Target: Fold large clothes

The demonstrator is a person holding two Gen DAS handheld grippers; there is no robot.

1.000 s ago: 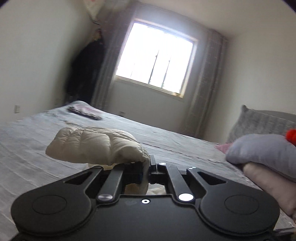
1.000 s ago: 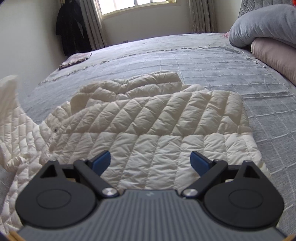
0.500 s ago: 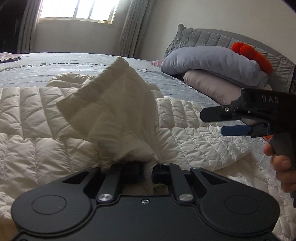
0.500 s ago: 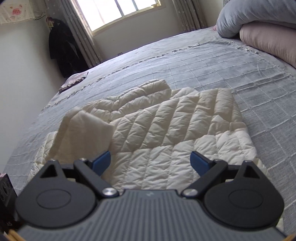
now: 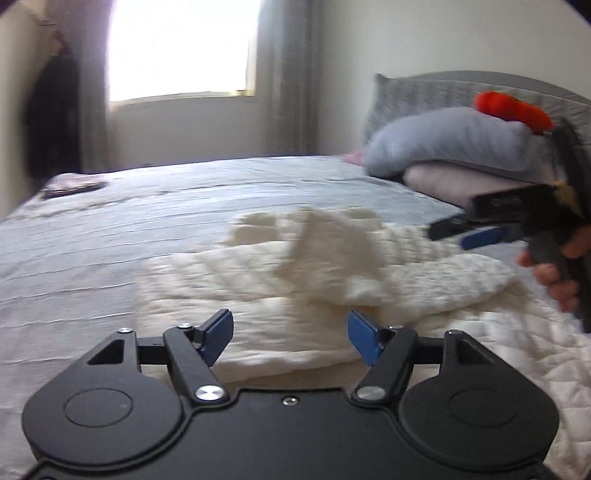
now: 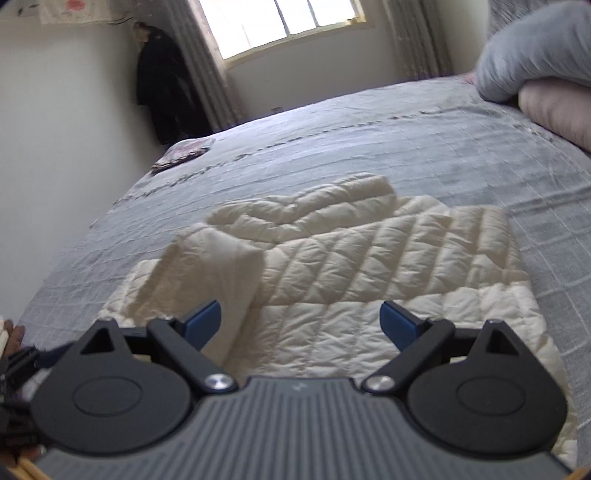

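Jacket [image 6: 369, 266] flat on bed [image 6: 369, 147], ahead of both parted grippers.

Pretty clearly someone's bedroom at home: a big bed [image 6: 369, 155] with a grey quilted bedspread fills most of the room, with a grey padded headboard [image 5: 461, 88] and stacked grey and pink pillows [image 5: 454, 158] at one end. There's a bright window [image 6: 284, 22] with long grey curtains [image 5: 288, 74] on the far wall, and a dark coat [image 6: 166, 85] hanging in the corner next to plain white walls.
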